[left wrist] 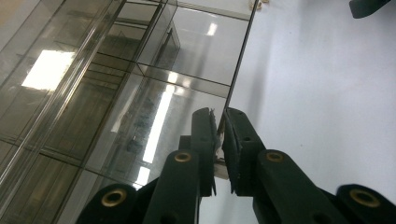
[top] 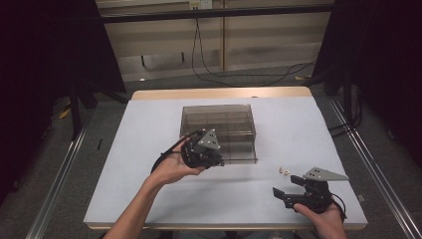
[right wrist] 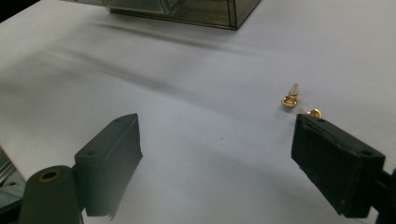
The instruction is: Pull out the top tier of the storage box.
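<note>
So far the work looks barely begun, by my reading: the box (top: 219, 133) is being opened and the two small brass screws (top: 283, 170) have not been picked up. The smoky clear box sits at the middle of the tabletop (top: 149, 129), its compartments divided by thin walls. Through the lid, as far as the left gripper view shows, every compartment looks empty; glare hides some corners, so I cannot be sure.

The left gripper (top: 215, 160) is at the box's near edge, about 6 o'clock of it, jaws nearly together and clamped on the thin lid (left wrist: 236, 74) edge, which runs straight up between the pads (left wrist: 205, 135) in its own view. Whether the lid is lifted or lies flat I cannot tell.

The right gripper (top: 282, 193) rests low at 4 o'clock from the box, jaws wide apart and holding nothing. The screws lie bare on the tabletop just beyond it, near its right pad (right wrist: 327, 158) in its own view, one (right wrist: 290, 99) on its side, the other (right wrist: 314, 112) partly hidden behind the pad.

Left to do, I judge: get the lid open, pinch each screw, and drop them into a compartment.
</note>
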`<state>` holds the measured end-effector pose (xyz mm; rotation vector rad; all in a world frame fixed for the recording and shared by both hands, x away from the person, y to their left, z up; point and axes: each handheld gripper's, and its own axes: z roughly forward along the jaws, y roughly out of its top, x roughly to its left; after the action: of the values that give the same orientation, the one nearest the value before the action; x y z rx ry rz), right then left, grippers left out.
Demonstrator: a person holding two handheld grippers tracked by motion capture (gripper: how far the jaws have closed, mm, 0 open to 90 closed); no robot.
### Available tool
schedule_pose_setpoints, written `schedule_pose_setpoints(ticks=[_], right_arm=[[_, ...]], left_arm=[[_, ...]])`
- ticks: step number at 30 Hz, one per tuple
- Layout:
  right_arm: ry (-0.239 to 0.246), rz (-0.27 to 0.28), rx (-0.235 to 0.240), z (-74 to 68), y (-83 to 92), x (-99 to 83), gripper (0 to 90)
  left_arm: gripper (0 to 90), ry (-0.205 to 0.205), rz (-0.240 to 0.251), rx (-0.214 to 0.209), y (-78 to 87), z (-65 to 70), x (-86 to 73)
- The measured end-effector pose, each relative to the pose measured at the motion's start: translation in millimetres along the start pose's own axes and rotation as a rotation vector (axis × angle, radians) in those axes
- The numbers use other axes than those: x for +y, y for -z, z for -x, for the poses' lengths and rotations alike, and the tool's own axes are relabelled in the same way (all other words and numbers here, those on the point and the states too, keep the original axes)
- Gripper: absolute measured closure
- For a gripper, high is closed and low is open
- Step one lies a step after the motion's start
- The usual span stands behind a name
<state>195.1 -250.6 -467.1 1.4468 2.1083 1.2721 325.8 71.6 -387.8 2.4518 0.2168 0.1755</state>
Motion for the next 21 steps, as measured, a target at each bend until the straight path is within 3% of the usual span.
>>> schedule_pose_setpoints(ticks=[17,20,21], right_arm=[[-0.009,0.0,-0.004,1.4,-1.4,0.5,15.2],[-0.011,0.004,-0.006,2.3,-0.8,0.6,15.2],[-0.012,0.006,-0.006,2.2,-0.4,0.5,15.1]], left_arm=[[82.2,0.043,0.049,-0.007,-0.6,-1.7,-2.4],[78.8,0.056,0.075,-0.012,0.9,-1.0,-3.8],[73.8,0.069,0.09,-0.017,0.3,-0.8,-5.6]])
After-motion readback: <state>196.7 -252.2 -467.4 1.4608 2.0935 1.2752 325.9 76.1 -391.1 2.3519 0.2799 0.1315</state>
